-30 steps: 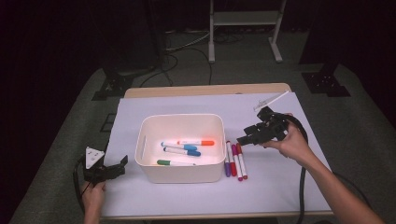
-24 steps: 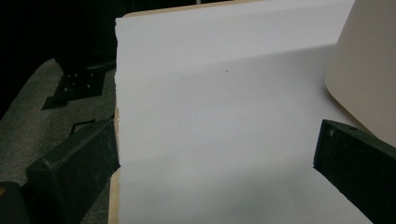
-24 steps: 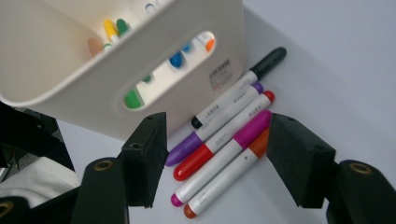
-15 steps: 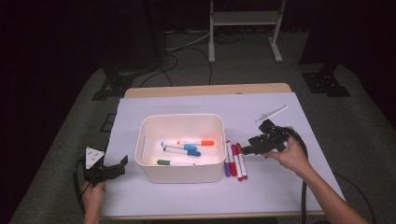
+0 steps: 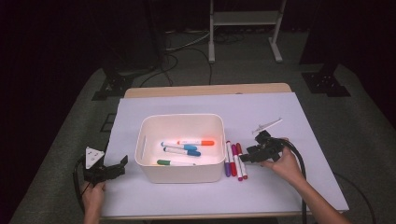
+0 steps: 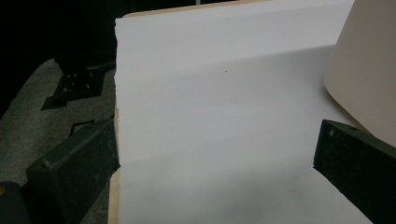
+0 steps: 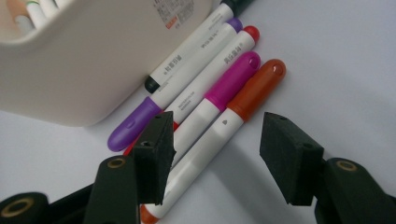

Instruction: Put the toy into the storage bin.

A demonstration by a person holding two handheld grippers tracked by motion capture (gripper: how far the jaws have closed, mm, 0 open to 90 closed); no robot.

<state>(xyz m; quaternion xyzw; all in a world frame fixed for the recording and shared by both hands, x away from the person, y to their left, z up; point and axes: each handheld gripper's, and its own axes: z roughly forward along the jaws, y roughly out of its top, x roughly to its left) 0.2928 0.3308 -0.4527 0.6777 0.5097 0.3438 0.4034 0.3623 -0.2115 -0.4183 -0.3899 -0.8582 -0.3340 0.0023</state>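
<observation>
A white bin (image 5: 182,116) stands mid-table and holds an orange marker (image 5: 196,143), a blue marker (image 5: 180,148) and a green marker (image 5: 173,162). To its right, three markers lie side by side on the white cover: purple (image 5: 227,162), magenta (image 5: 235,159) and red (image 5: 242,163). My right gripper (image 5: 246,157) is low at these markers, open. In the right gripper view its jaws (image 7: 219,154) straddle the orange-red marker (image 7: 243,98), with the magenta marker (image 7: 229,84) and the purple marker (image 7: 135,123) beside it. My left gripper (image 5: 119,165) rests open at the table's front left, empty (image 6: 215,168).
The bin wall (image 7: 84,60) stands close to the left of the loose markers and shows at the right as the bin wall (image 6: 369,70). The white cover's left edge (image 6: 116,93) drops to a dark floor. Stand legs (image 5: 243,46) and cables lie beyond the table.
My right gripper has come down and toward me from above the table, and now sits low at the loose markers. The left gripper has stayed put.
</observation>
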